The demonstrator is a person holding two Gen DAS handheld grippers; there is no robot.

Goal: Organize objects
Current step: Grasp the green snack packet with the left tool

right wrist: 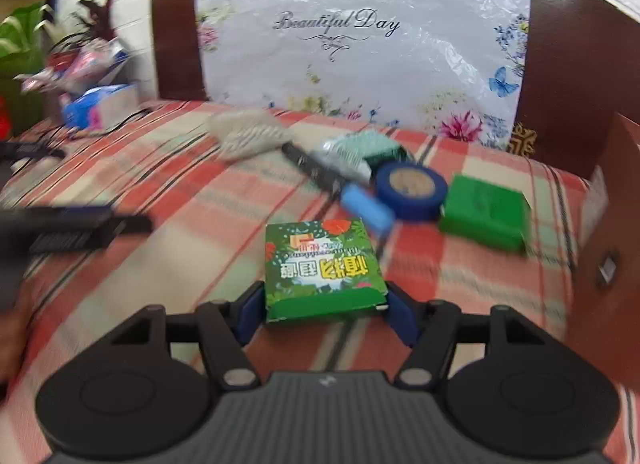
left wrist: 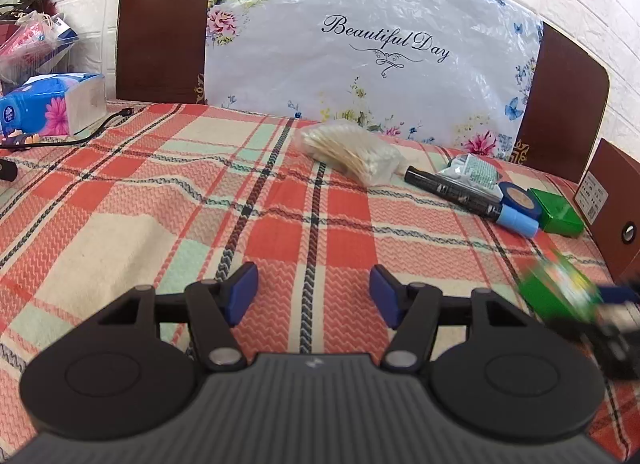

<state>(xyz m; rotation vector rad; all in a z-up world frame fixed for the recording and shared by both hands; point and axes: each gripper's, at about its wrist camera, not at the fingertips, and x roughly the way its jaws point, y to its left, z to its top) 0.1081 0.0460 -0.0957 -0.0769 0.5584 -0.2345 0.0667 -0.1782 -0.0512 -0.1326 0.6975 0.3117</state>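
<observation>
In the right wrist view my right gripper [right wrist: 326, 316] is shut on a green printed card box [right wrist: 322, 264], its blue pads against the box's two sides. Beyond it lie a blue tape roll [right wrist: 412, 187], a plain green box [right wrist: 484, 211], a black marker with a blue cap [right wrist: 316, 173], a foil packet [right wrist: 360, 149] and a bag of cotton swabs [right wrist: 248, 135]. My left gripper [left wrist: 314, 296] is open over the plaid cloth with nothing between its fingers. At the right edge of the left wrist view, the printed box [left wrist: 556, 292] shows blurred.
A plaid cloth [left wrist: 160, 199] covers the table. A tissue pack [left wrist: 52, 103] and a black cable [left wrist: 88, 131] lie at the far left. A brown carton [left wrist: 612, 199] stands at the right edge. A floral plastic bag [left wrist: 372, 51] leans on the chair backs behind.
</observation>
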